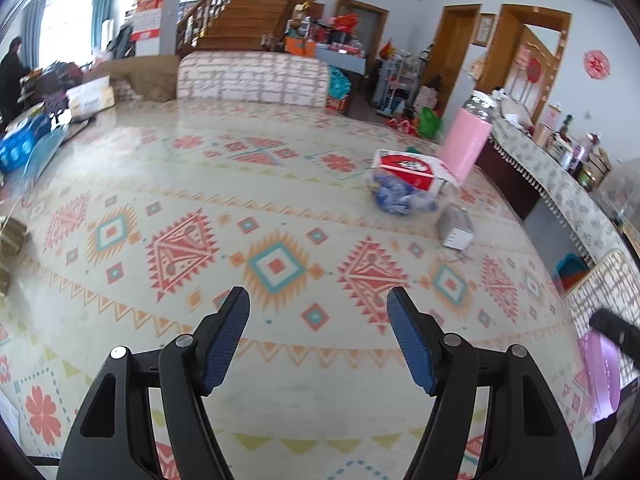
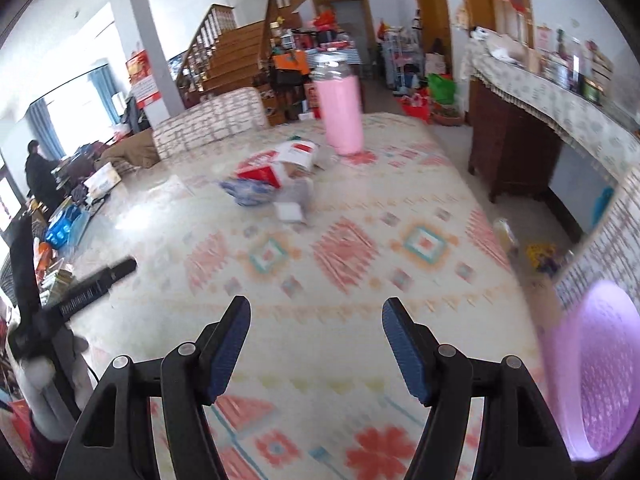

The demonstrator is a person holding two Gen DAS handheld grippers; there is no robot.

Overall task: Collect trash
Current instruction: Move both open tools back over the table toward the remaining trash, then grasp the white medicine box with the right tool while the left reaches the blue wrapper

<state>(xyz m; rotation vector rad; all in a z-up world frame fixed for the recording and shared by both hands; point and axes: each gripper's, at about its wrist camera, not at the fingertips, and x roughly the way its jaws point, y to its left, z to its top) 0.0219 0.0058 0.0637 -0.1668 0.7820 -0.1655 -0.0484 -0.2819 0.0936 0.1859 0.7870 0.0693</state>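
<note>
Both grippers stand with jaws spread wide, nothing between the blue pads, nothing touched. Left gripper (image 1: 319,312) hangs over bare patterned mat (image 1: 168,208); right gripper (image 2: 316,322) does the same, its view smeared by motion blur.

Trash sits in one cluster on the mat, well apart from both sets of fingers:
- Red-and-white carton (image 1: 408,168), lying on its side, long axis running roughly 10-to-4 o'clock in the left view. Same carton (image 2: 280,164) in the right view.
- Blue crumpled plastic bag (image 1: 400,196) touching the carton on its near side; seen again at (image 2: 250,192).
- Small grey-white box (image 1: 456,228), just beside the bag, toward 4 o'clock of it; at (image 2: 294,206) in the right view.
- Pink bin (image 1: 466,144) upright beyond the carton, clear liner at its rim. Likely the drop point, judging by the task.

Bearing: from the left fingers the cluster lies at about 1 o'clock; from the right fingers at about 11 to 12 o'clock. So the pile falls between the two lines of sight. Cannot tell which hand is nearer; ranges look similar.

Judgement: approach stage, nothing collected yet. Coming move needs a long forward reach and a drop toward floor level. The grey-white box is the nearest piece.
</note>
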